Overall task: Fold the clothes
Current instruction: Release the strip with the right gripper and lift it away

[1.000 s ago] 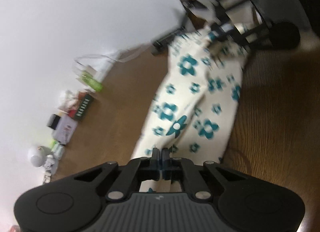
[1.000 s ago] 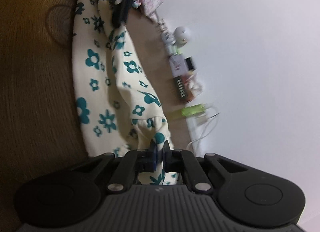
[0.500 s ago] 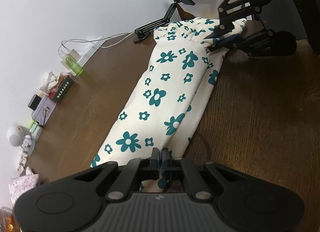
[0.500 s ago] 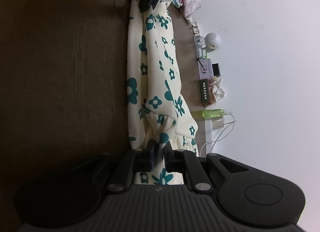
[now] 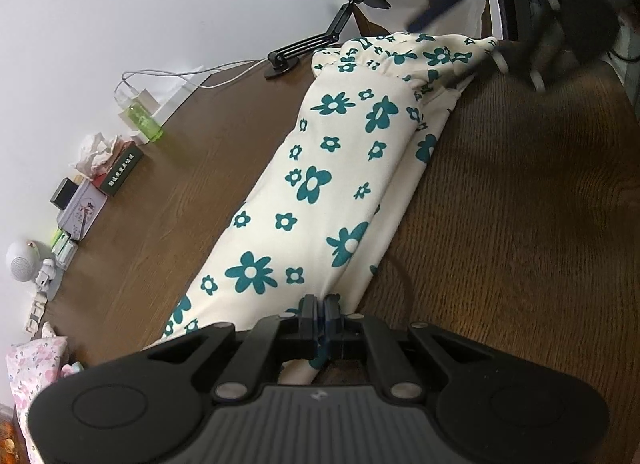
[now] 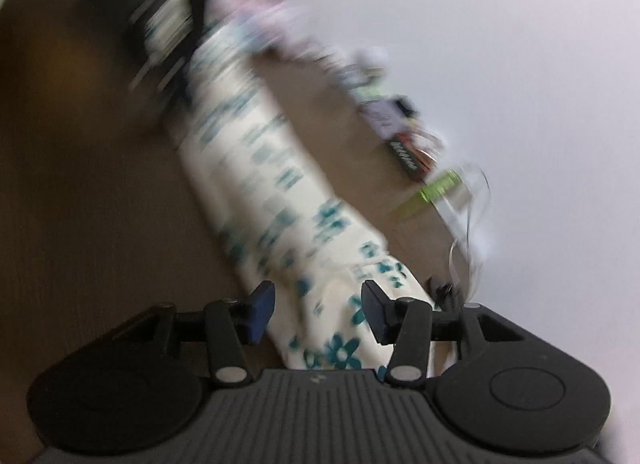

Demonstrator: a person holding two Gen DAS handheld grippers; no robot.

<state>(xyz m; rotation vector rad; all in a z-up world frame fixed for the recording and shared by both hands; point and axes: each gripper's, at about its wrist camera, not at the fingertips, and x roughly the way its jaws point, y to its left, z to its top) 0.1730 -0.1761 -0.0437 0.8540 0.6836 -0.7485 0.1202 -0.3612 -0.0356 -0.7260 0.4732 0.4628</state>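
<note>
Two layers, garment (image 5: 320, 199): cream cloth with teal flowers, folded lengthwise on the wooden table (image 5: 520, 223).
Step, as I judge it: let go cleanly, lift clear without dragging the hem, keep the other end pinned.
Left gripper (image 5: 321, 306): clamped on the near end, cloth stretching ahead of it.
Right gripper (image 6: 318, 306): jaws opening, cloth lying between them, pads off it.

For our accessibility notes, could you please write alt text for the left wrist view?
The left gripper is shut on one end of a cream garment with teal flowers lying lengthwise on a brown wooden table. The blurred right gripper is at the far end.
</note>
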